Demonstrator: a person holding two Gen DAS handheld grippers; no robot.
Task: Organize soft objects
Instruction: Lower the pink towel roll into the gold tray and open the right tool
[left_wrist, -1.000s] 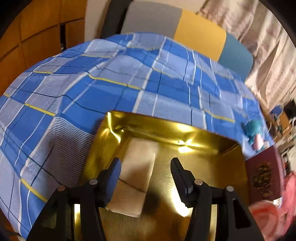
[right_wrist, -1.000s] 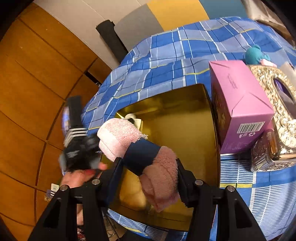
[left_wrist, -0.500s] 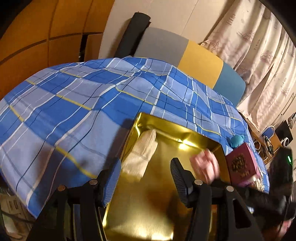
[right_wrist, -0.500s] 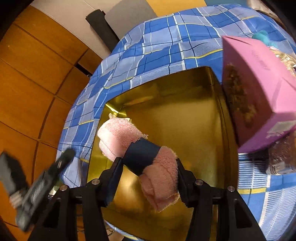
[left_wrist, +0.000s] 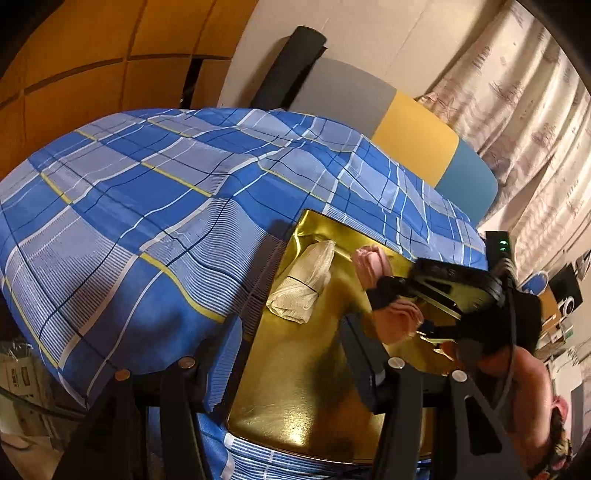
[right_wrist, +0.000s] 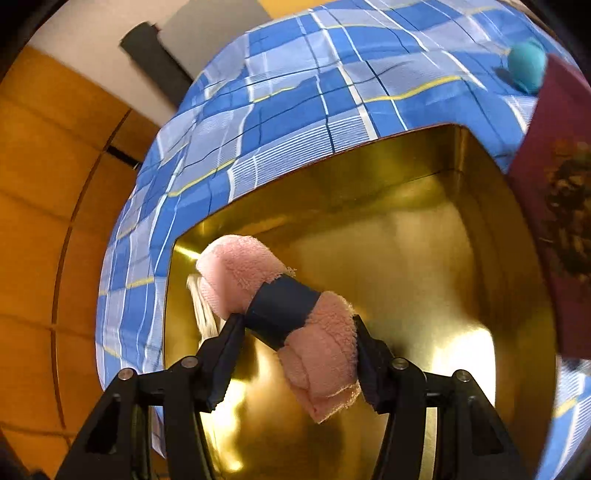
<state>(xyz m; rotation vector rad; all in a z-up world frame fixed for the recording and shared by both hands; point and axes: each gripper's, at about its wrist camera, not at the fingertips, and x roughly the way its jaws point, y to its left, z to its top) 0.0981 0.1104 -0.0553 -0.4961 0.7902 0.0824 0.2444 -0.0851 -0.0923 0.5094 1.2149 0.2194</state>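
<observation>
1. The pink roll (right_wrist: 284, 314), a fluffy pink cloth bound by a dark blue band (right_wrist: 282, 310), hangs over the gold tray (right_wrist: 424, 258), toward the tray's left side in the right wrist view.
2. The right hand-held gripper (right_wrist: 295, 354) has the roll between its two fingers; its jaws are opening, yet both pads still touch the roll's sides.
3. In the left wrist view the same pink roll (left_wrist: 384, 284) sits in the right hand-held gripper (left_wrist: 402, 295) above the tray's far half.
4. A cream roll (left_wrist: 304, 284) lies in the gold tray (left_wrist: 303, 387) along its left wall, near the far left corner, just beside the pink one.
5. The left hand-held gripper (left_wrist: 291, 354) hovers above the tray's near left corner with its fingers apart and nothing between them.
6. The tray rests on a bed covered by a blue plaid sheet (left_wrist: 147, 221).
7. A maroon box (right_wrist: 561, 221) stands against the tray's right edge, and a teal ball (right_wrist: 526, 66) lies on the sheet behind it.
</observation>
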